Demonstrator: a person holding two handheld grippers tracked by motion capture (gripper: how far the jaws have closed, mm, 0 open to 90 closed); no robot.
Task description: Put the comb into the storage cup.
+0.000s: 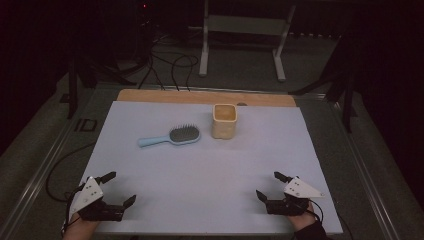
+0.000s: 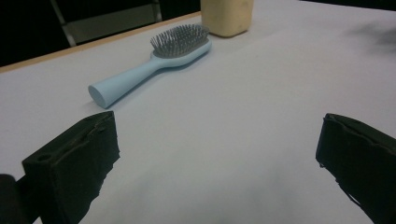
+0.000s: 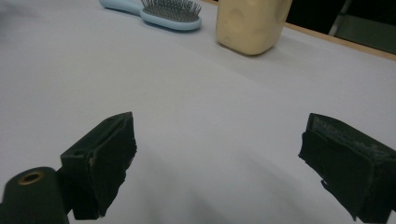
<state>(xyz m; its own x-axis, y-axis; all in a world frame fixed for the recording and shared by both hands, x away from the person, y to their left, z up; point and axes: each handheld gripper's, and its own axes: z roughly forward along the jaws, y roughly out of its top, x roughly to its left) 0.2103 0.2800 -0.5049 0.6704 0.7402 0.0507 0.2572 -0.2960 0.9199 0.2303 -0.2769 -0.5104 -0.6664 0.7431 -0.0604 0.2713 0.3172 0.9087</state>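
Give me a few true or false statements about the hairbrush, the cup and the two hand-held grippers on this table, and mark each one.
1. The light blue hairbrush lies with its bristles facing up. True.
2. The cream cup lies tipped on its side. False: it stands upright with its opening facing up.
3. The left hand-held gripper is shut on the hairbrush handle. False: its jaws are open with nothing between them, well short of the brush.
4. The right hand-held gripper has open jaws with nothing between them. True.
5. The hairbrush sits inside the cup. False: it lies on the white tabletop beside the cup, at its left in the high view.
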